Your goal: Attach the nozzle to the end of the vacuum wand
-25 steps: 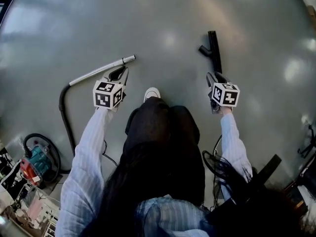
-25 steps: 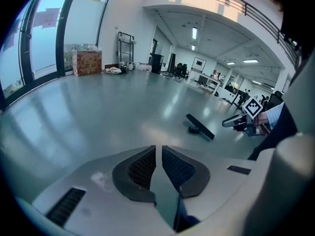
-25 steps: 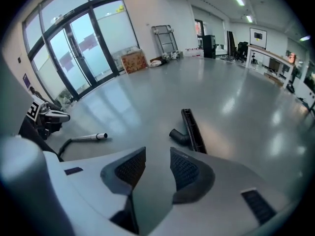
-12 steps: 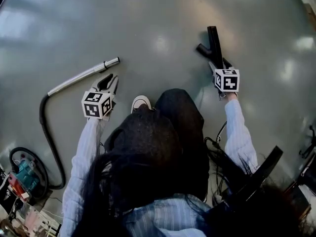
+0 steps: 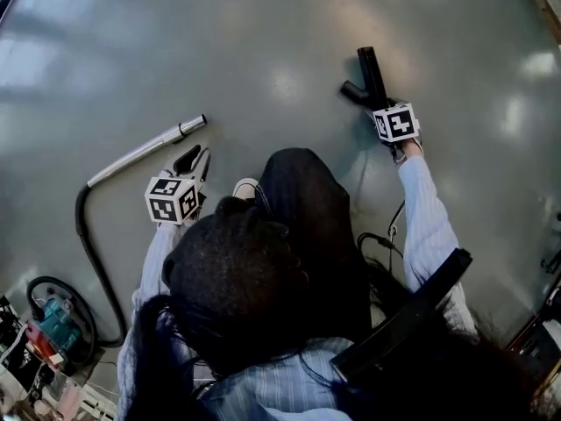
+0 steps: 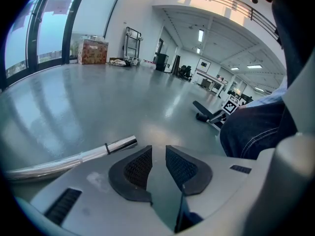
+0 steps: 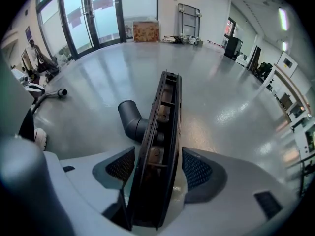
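The person crouches over a shiny grey floor [image 5: 263, 42], one gripper in each hand. In the head view the left gripper [image 5: 195, 158] sits at nine o'clock from the person's knees, pointing toward eleven o'clock. The silver vacuum wand [image 5: 145, 150] lies flat on the floor just beyond its tips, with its open end at the two o'clock end of the tube. At the wand's other end a black hose [image 5: 88, 244] curves down toward the teal and red vacuum cleaner [image 5: 54, 324] at seven o'clock in the frame.

In the left gripper view the jaws of this gripper [image 6: 158, 161] have just been opening and stand only a narrow gap apart, with nothing but bare floor between them. The wand's metal end [image 6: 120, 144] lies near the left pad [image 6: 138, 167], at ten o'clock from it, not touching.

The black nozzle [image 5: 368, 75] lies on the floor at one o'clock in the head view, well apart from the wand. The right gripper [image 5: 380, 105] points steeply down over its near end. In the right gripper view its jaws have just been opening and stand wide. The nozzle's long head [image 7: 160, 146] runs between the pads on its edge, and a gap shows at the right pad [image 7: 197, 171]. Its angled socket [image 7: 132, 119] sticks out toward ten o'clock
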Tool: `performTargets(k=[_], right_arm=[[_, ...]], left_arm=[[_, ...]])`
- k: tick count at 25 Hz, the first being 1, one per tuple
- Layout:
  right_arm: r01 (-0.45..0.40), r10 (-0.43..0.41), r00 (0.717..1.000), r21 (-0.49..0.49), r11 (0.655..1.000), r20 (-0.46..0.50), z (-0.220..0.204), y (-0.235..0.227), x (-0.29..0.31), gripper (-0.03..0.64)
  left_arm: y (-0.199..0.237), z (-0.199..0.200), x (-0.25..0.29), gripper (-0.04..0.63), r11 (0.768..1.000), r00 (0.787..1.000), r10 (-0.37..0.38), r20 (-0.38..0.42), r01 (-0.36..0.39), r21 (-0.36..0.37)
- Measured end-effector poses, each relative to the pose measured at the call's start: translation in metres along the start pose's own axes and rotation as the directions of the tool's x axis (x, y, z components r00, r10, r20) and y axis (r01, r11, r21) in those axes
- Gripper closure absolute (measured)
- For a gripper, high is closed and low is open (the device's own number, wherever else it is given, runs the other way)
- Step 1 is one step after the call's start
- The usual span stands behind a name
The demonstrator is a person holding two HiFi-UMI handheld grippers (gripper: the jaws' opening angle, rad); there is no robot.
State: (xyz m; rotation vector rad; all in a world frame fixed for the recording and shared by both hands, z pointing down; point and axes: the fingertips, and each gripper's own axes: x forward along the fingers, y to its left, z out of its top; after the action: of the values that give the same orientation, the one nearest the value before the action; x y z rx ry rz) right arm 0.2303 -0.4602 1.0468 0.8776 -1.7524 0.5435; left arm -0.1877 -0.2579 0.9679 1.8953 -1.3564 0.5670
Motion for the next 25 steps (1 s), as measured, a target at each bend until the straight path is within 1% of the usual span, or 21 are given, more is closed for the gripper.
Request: performTargets(k=[4,8,10,12,15,17,22,25], right_arm=[[0.02,-0.02,1.0,0.003,1.0,-0.016,-0.001,-0.001,0.014,0.334],[0.015,-0.014,0.999,0.04,0.999,-0.032,0.001,0.003,0.014,0.336],[0.013,-0.011,0.999,0.075,0.997,-0.039,0.003,0.008,0.012,0.339],[0.013,-0.008,0.999,0.112,0.994,-0.045,0.003,0.01,0.011,0.367],[-0.006,0.01,1.0,0.145,0.989,-0.025,0.011,0.01,0.01,0.372],[-0.028,0.03,1.0,0.13,0.991,-0.008,0.02,0.016,0.008,0.376],[-0.093,0.093,0.996,0.018,0.996,-0.01,0.039,0.042,0.003,0.377],[-0.143,0.143,0.99,-0.018,0.99,0.015,0.058,0.069,0.004,0.377]], left_arm=[[0.006,-0.007,-0.006,0.528,1.0,1.0,0.013,-0.017,-0.013,0.019],[0.019,-0.022,-0.021,0.528,0.999,0.999,0.036,-0.021,-0.037,-0.013],[0.026,-0.029,-0.028,0.528,0.999,0.999,0.044,-0.027,-0.045,-0.021],[0.032,-0.034,-0.029,0.528,0.999,0.998,0.05,-0.038,-0.051,-0.01],[0.037,-0.035,-0.026,0.527,0.997,0.997,0.068,-0.047,-0.067,0.029],[0.045,-0.035,-0.028,0.514,0.995,0.995,0.082,-0.055,-0.079,0.058],[0.076,-0.025,-0.027,0.475,0.983,0.988,0.147,-0.054,-0.14,0.115],[0.102,-0.021,-0.022,0.452,0.971,0.982,0.173,-0.073,-0.158,0.177]])
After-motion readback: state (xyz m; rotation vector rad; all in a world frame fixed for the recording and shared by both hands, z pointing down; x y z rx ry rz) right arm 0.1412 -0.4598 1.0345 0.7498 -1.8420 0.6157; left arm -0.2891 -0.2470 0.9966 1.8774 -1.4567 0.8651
